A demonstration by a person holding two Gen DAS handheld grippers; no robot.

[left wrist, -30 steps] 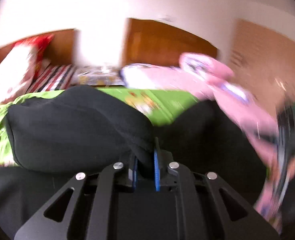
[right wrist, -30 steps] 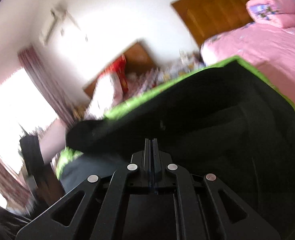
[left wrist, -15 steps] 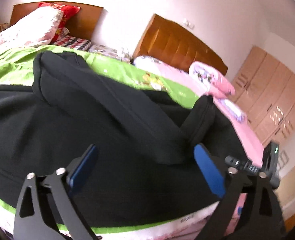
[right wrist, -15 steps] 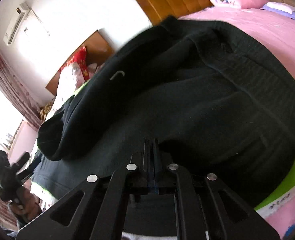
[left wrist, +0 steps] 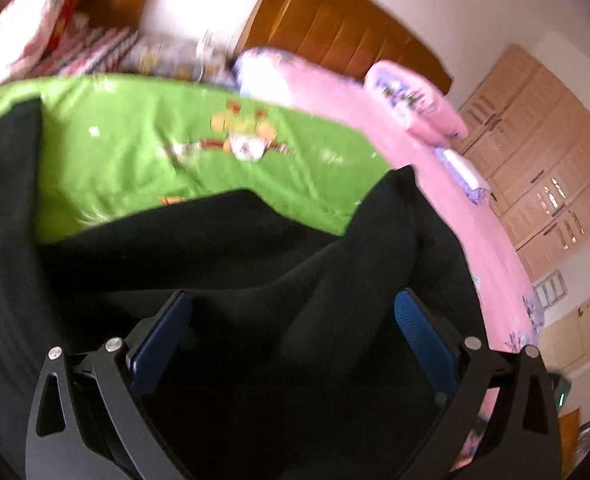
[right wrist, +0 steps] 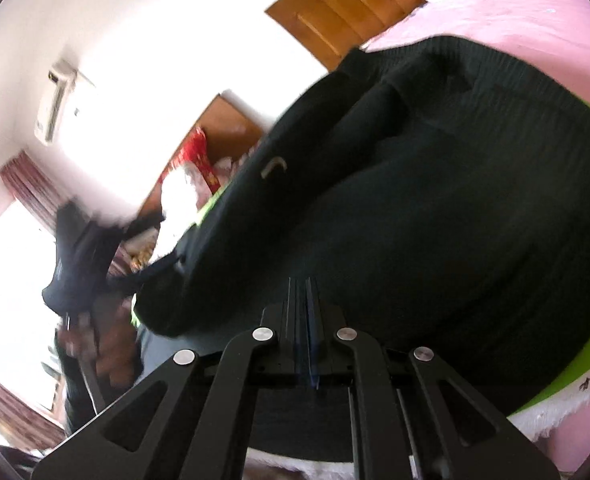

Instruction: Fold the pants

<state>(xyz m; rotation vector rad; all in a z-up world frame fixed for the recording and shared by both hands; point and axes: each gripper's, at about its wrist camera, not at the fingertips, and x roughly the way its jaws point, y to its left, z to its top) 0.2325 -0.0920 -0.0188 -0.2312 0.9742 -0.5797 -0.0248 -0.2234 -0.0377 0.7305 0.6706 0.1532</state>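
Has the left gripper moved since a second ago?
Yes. The left gripper let go of the black pants, jaws now wide, and more green blanket shows beyond it.

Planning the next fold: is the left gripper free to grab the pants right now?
Probably yes. The left gripper has just opened wide, and the black pants lie right ahead between its fingers with nothing in between.

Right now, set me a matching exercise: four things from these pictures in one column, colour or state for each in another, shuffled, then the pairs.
1. pants
2. blanket
3. left gripper
4. right gripper

A. shut
B. green
C. black
D. open

Pairs: 1-C, 2-B, 3-D, 4-A
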